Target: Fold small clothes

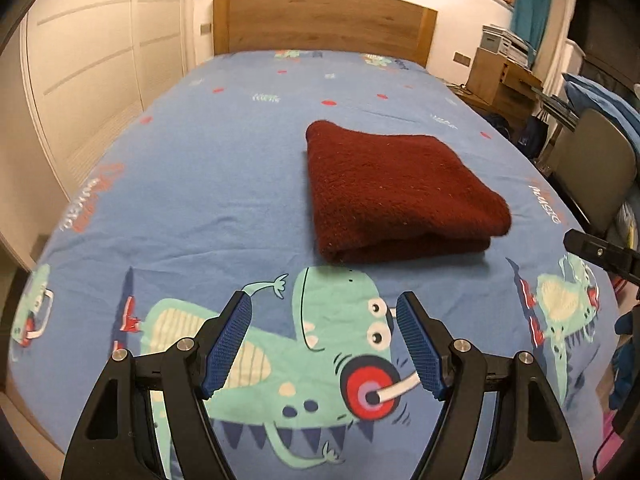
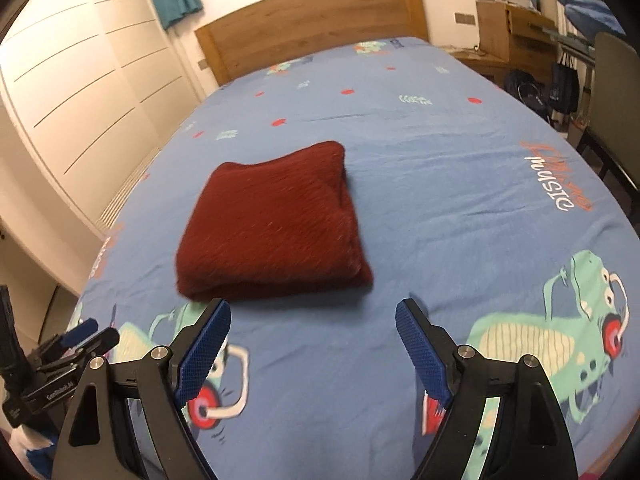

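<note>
A dark red fleecy cloth point(image 1: 396, 192) lies folded into a thick square on the blue dinosaur-print bed sheet point(image 1: 192, 184). It also shows in the right wrist view point(image 2: 272, 228). My left gripper point(image 1: 325, 304) is open and empty, a short way in front of the cloth's near edge and to its left. My right gripper point(image 2: 313, 310) is open and empty, just short of the cloth's near edge. A tip of the right gripper shows at the right edge of the left wrist view point(image 1: 600, 254), and the left gripper shows at the lower left of the right wrist view point(image 2: 86, 330).
A wooden headboard point(image 1: 320, 20) stands at the far end of the bed. White wardrobe doors point(image 1: 92, 64) run along the left. A wooden desk with boxes point(image 1: 500, 76) and a grey chair point(image 1: 592, 160) stand to the right of the bed.
</note>
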Tool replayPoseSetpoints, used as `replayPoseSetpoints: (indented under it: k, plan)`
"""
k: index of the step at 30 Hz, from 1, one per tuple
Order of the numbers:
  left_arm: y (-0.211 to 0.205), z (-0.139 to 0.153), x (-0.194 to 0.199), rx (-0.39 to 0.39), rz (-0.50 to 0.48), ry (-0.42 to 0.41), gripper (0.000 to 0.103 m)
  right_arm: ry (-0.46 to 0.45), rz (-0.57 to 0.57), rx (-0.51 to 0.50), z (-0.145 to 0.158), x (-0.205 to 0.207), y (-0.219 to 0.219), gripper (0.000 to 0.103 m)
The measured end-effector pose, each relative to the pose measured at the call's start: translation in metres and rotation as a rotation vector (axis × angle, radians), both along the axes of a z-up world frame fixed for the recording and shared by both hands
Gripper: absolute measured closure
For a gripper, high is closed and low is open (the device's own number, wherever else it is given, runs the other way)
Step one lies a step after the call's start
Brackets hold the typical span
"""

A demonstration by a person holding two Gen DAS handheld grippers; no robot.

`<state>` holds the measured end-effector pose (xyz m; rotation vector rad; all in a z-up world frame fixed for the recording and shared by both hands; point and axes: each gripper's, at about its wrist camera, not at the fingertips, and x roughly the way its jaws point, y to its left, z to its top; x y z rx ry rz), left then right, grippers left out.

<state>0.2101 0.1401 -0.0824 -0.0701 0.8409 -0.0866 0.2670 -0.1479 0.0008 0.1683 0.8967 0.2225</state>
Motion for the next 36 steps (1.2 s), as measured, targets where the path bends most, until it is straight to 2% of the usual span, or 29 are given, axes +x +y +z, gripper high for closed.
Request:
replayPoseSetpoints:
  k: [8, 14, 32, 34, 36]
  plan:
    - [-0.003, 0.0, -0.029, 0.052, 0.053, -0.016, 0.033, -0.047, -0.012, -0.016, 0.004, -0.055, 0.015, 0.017]
    - [-0.011, -0.002, -0.048, 0.076, 0.089, -0.047, 0.033, -0.071, -0.033, -0.007, 0.007, -0.08, 0.014, 0.017]
    - [-0.035, 0.012, -0.087, 0.147, 0.112, -0.189, 0.032, -0.109, -0.025, -0.031, 0.002, -0.114, 0.021, 0.017]
    - [-0.038, 0.013, -0.09, 0.155, 0.122, -0.199, 0.031, -0.109, -0.031, -0.035, 0.001, -0.117, 0.02, 0.017]
    - [-0.039, 0.014, -0.092, 0.155, 0.126, -0.208, 0.024, -0.111, -0.04, -0.04, 0.0, -0.119, 0.017, 0.017]
